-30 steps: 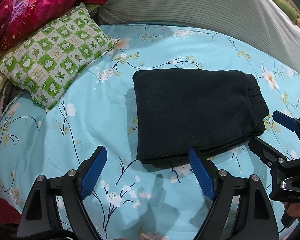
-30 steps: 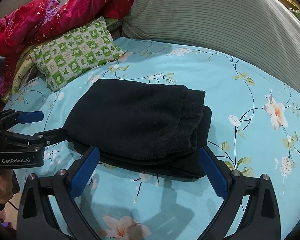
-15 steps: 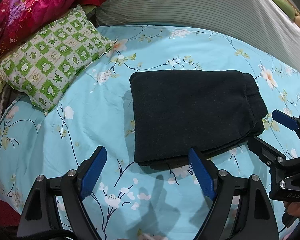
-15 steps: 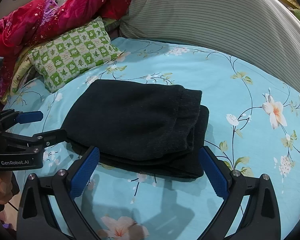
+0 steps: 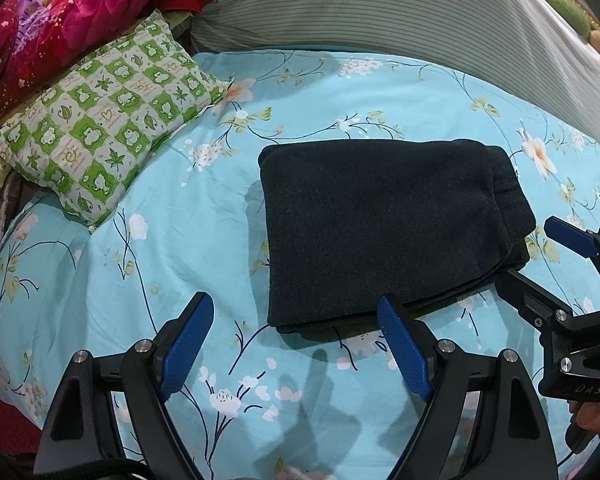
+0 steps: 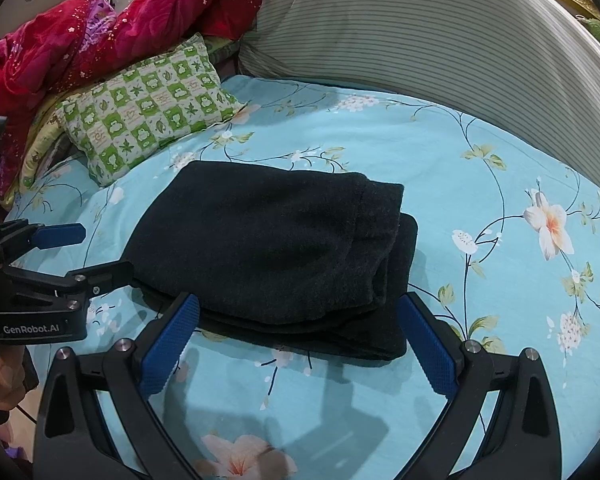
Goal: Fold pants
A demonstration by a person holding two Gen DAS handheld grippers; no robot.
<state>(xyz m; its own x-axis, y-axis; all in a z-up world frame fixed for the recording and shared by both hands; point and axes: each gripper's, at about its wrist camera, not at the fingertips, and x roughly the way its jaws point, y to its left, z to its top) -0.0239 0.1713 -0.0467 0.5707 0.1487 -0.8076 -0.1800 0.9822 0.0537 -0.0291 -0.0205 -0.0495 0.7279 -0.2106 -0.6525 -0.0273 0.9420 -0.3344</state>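
While the bed (image 5: 100,280) fills both views with its pale blue flowered sheet, I read the one relation that matters from the pants (image 5: 384,228) lying near its middle, just ahead of both grippers. A long striped bolster (image 5: 400,8) runs along the far edge, a red quilt (image 6: 100,40) is heaped in the far left corner, and a green checked pillow (image 5: 100,120) sits well apart from the pants on their left.

From the left wrist view the dark bundle lies ahead and to the right of my left gripper (image 5: 296,344); its long axis runs across me, left to right. From the right wrist view it sits straight ahead of my right gripper (image 6: 300,340), whose fingertips bracket its near edge without closing on it, so I judge the right one nearer. I cannot tell whether either tip touches the cloth.

Both grippers are spread wide and grasp nothing.

The pants look like a thick, dark, fleecy fabric, stacked in several layers into a compact rectangle. The left end is a clean rounded fold; the right end shows offset layers, the lower one sticking out past the upper. I judge the folding essentially done, with at most a tidy of that uneven right end left. Soft cloth like this would slump if nudged carelessly.
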